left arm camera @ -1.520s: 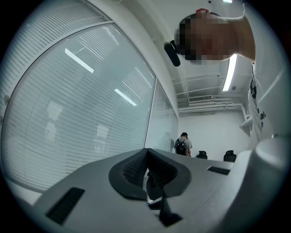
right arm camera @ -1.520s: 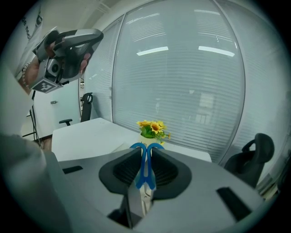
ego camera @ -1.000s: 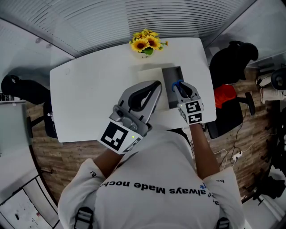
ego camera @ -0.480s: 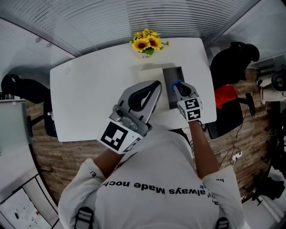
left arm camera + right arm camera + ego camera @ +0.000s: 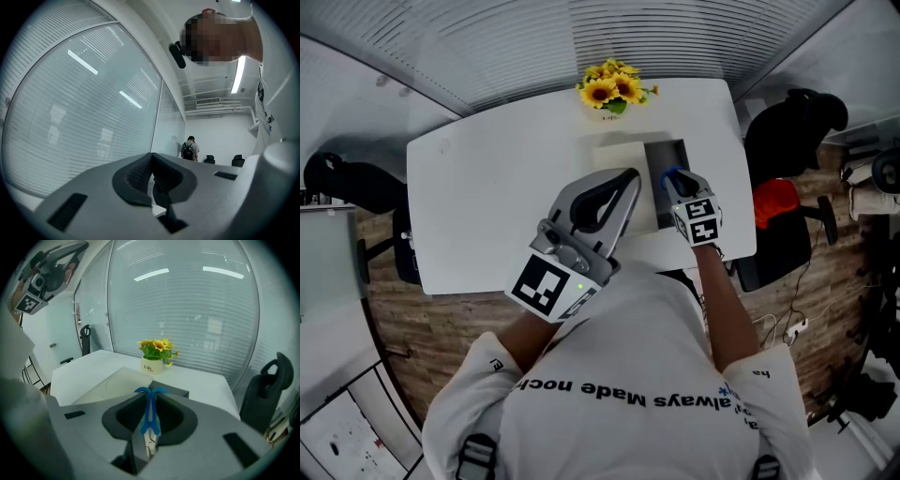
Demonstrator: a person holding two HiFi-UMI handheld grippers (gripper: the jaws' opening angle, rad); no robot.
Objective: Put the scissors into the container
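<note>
Blue-handled scissors point(image 5: 149, 414) are clamped in my right gripper point(image 5: 150, 397), handle loops out front and the metal blades running back between the pads. In the head view that right gripper point(image 5: 674, 178) hangs over the dark rectangular container point(image 5: 660, 156) at the table's right side, the scissors point(image 5: 673, 173) showing as a blue spot at its tip. The container's near rim point(image 5: 177, 391) peeks out just beyond the jaws. My left gripper point(image 5: 630, 175) is held high and close to the head camera, left of the container. Its jaws point(image 5: 151, 158) are shut with nothing in them.
A pot of sunflowers point(image 5: 614, 90) stands at the far edge of the white table point(image 5: 487, 206). A pale mat point(image 5: 614, 153) lies left of the container. Black office chairs point(image 5: 787, 131) stand to the right and left of the table. Glass walls with blinds surround it.
The right gripper with the scissors has sunk a little and moved slightly farther out over the container. The left gripper has stayed where it was.
</note>
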